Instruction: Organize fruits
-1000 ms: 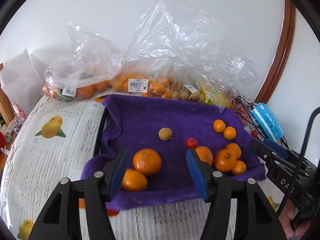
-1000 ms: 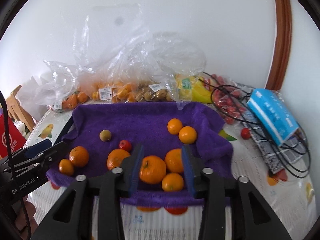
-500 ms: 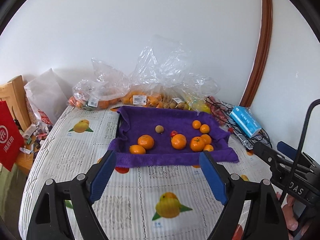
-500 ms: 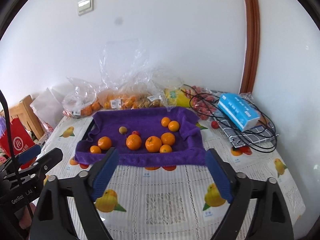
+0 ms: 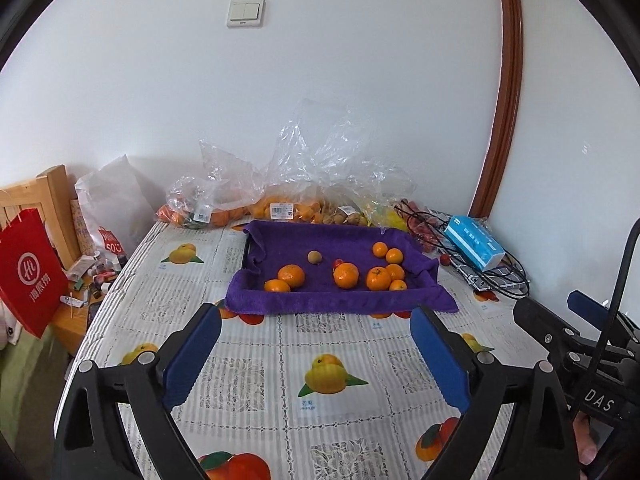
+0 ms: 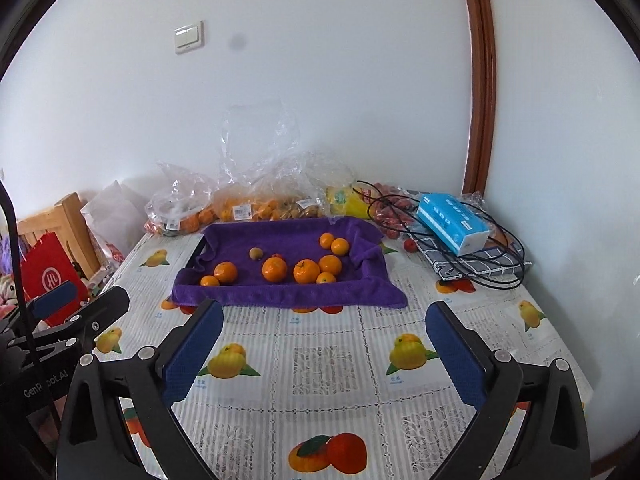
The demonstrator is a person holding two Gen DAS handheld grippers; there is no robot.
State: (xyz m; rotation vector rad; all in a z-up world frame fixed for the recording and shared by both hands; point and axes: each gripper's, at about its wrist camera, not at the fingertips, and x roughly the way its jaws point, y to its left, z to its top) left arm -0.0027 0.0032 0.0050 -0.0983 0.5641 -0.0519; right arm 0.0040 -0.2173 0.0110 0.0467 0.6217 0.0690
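Note:
A purple towel (image 5: 320, 304) lines a tray at the far middle of the table; it also shows in the right wrist view (image 6: 288, 294). On it lie several oranges, such as one (image 5: 346, 275) in the middle (image 6: 275, 269), a small brown fruit (image 5: 315, 257) (image 6: 256, 253) and a small red fruit (image 5: 338, 263). My left gripper (image 5: 316, 356) is open and empty, well short of the towel over the tablecloth. My right gripper (image 6: 324, 354) is open and empty too, equally far back.
Clear plastic bags of fruit (image 5: 280, 208) lie against the wall behind the towel. A blue tissue box (image 6: 454, 220), black cables (image 6: 500, 264) and a loose red fruit (image 6: 409, 245) sit at the right. A red paper bag (image 5: 30, 276) and wooden chair (image 5: 36, 196) stand left.
Both grippers have pulled far back and up from the towel and opened wide. The fruits on the towel have not moved.

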